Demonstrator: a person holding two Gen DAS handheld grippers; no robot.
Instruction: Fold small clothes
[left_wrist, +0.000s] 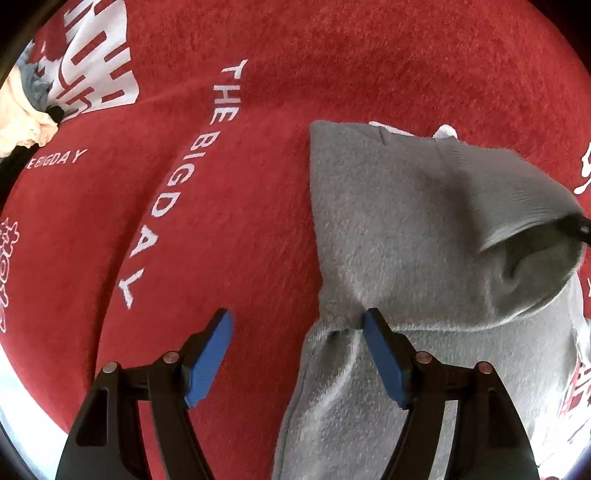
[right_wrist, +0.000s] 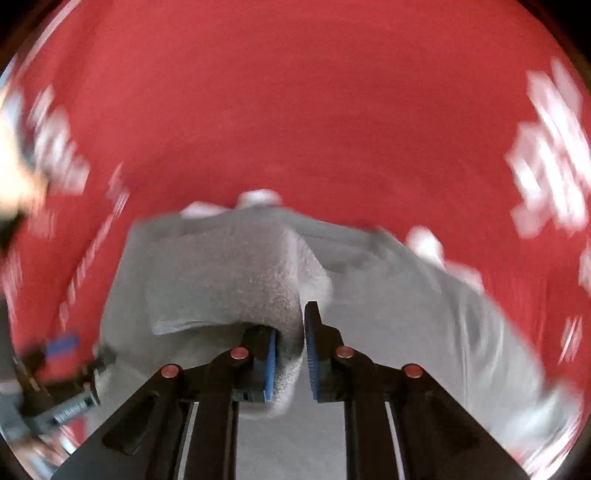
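Grey fleece garment (left_wrist: 399, 236) is seen in the left wrist view lying on a red printed cloth (left_wrist: 229, 177) covering the counter; the left hand-held gripper (left_wrist: 295, 332) is spread and released, its right blue pad pressed on a fold of the garment, its left pad over bare cloth; a heap of other clothes (left_wrist: 26, 110) lies at the far left edge. In the blurred right wrist view, the right hand-held gripper (right_wrist: 290, 343) is clenched on a raised fold of the grey garment (right_wrist: 229, 266); the remainder is spread on the red cloth (right_wrist: 295, 110).
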